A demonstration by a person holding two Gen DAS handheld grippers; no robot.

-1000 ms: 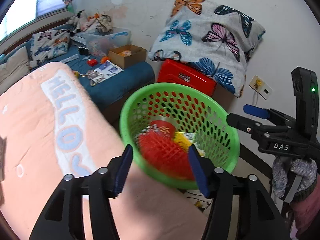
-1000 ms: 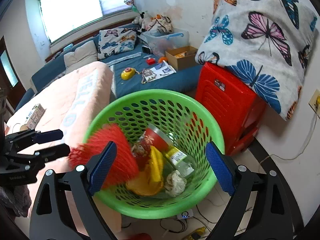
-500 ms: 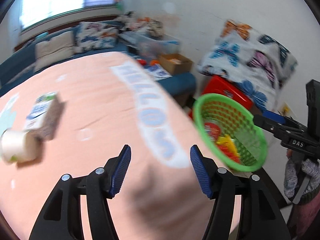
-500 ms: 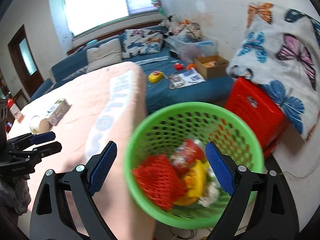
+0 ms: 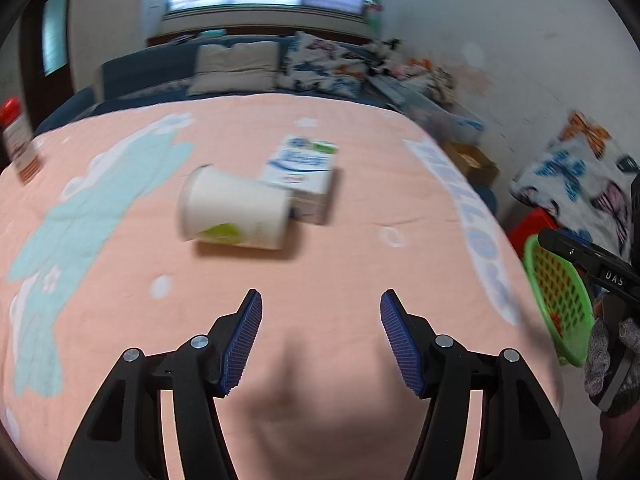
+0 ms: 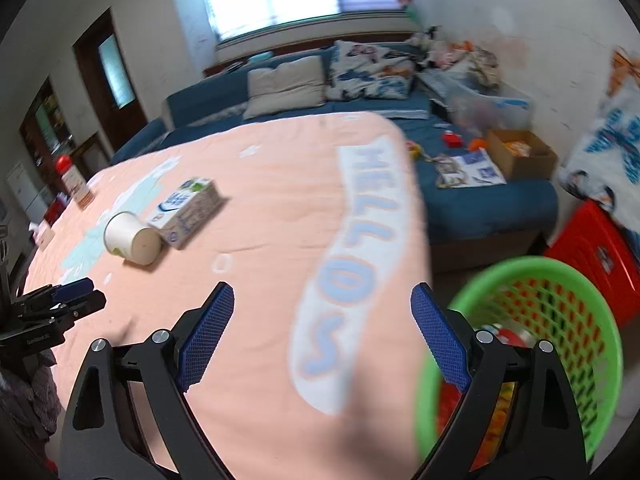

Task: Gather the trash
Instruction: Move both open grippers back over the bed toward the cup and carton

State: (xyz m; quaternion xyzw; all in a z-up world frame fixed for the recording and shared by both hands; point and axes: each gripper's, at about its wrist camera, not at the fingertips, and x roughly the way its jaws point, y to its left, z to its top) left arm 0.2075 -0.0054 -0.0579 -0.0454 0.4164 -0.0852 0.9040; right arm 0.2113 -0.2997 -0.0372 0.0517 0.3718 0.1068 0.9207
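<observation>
A white paper cup [image 5: 234,212] lies on its side on the pink blanket [image 5: 120,272], touching a white and blue carton [image 5: 302,176] behind it. Both show in the right wrist view too, the cup [image 6: 130,238] and the carton [image 6: 186,212] at the left. My left gripper [image 5: 320,320] hovers open over the blanket, short of the cup, with nothing between its pads. My right gripper [image 6: 322,322] is open and empty over the blanket's right edge. The green trash basket [image 6: 568,280], holding red and yellow trash, stands by the bed at the lower right.
A red-capped bottle [image 6: 74,184] stands at the blanket's far left edge. A blue sofa [image 6: 480,204] with pillows, papers and a cardboard box [image 6: 520,152] runs behind the bed. A red plastic crate [image 6: 596,248] sits beyond the basket. A gloved hand [image 5: 612,360] holds the right gripper.
Both views have swung left from the green basket to the pink blanket. The basket slid to the right edge. The cup and carton have come into the middle of the left wrist view.
</observation>
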